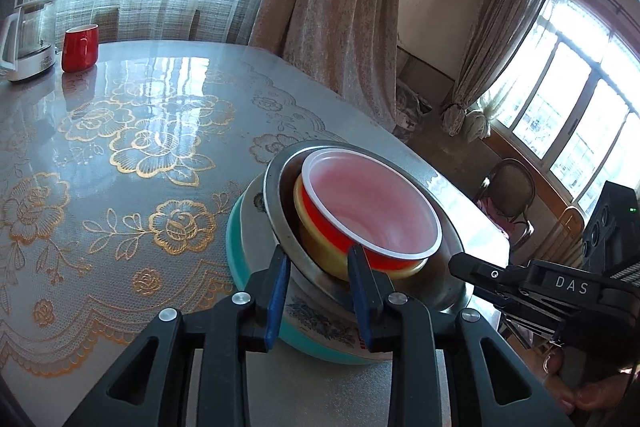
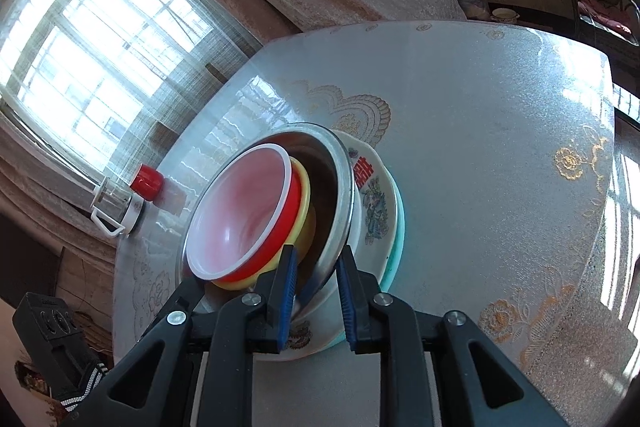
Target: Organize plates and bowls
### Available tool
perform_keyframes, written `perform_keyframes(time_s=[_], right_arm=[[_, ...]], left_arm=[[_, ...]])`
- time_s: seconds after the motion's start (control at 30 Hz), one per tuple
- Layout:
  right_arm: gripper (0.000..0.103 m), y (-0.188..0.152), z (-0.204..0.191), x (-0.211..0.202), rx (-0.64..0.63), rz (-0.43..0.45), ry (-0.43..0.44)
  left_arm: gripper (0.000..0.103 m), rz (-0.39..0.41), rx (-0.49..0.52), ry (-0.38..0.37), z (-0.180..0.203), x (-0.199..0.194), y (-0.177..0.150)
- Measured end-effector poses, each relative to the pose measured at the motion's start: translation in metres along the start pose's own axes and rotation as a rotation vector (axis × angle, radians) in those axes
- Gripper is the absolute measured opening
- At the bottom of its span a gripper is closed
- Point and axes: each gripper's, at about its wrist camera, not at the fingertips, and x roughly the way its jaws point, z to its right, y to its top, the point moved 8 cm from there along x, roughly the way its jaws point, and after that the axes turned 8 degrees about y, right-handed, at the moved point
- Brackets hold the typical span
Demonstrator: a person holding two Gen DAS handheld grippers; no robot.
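A stack stands on the table: a teal plate [image 1: 236,259], a white flowered plate [image 1: 320,315], a steel bowl [image 1: 276,203], a yellow bowl [image 1: 308,223] and a red bowl with a white rim [image 1: 372,211] nested on top. My left gripper [image 1: 318,287] is open, its blue pads straddling the steel bowl's near rim. My right gripper [image 2: 316,291] is open too, one pad inside and one outside the steel bowl's rim [image 2: 344,179]. The red bowl [image 2: 248,211], the flowered plate [image 2: 372,203] and the teal plate [image 2: 398,239] show there. The right gripper also shows at the right in the left wrist view [image 1: 460,263].
A red mug [image 1: 80,47] and a glass kettle with a white base [image 1: 30,35] stand at the far left of the table [image 1: 120,147]. The table edge runs just right of the stack. Chairs [image 1: 512,195] and curtains stand beyond it.
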Motion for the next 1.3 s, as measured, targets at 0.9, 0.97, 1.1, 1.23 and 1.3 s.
perform_keyframes(time_s=[0.9, 0.97, 1.1, 1.23, 1.3], right_arm=[[0.029, -0.015, -0.012, -0.022, -0.077, 0.103, -0.006], [0.029, -0.018, -0.011, -0.023, -0.078, 0.104, -0.007], [0.029, -0.024, -0.012, -0.028, -0.105, 0.112, -0.026], [0.032, -0.032, -0.015, -0.036, -0.162, 0.131, -0.056], [0.032, -0.036, -0.016, -0.040, -0.191, 0.141, -0.079]], left_arm=[[0.078, 0.064, 0.055, 0.197, -0.040, -0.066, -0.056], [0.081, 0.067, 0.056, 0.213, -0.043, -0.071, -0.061], [0.089, 0.057, 0.056, 0.259, -0.048, -0.077, -0.071], [0.094, 0.060, 0.065, 0.293, -0.052, -0.085, -0.080], [0.098, 0.071, 0.065, 0.296, -0.054, -0.090, -0.082]])
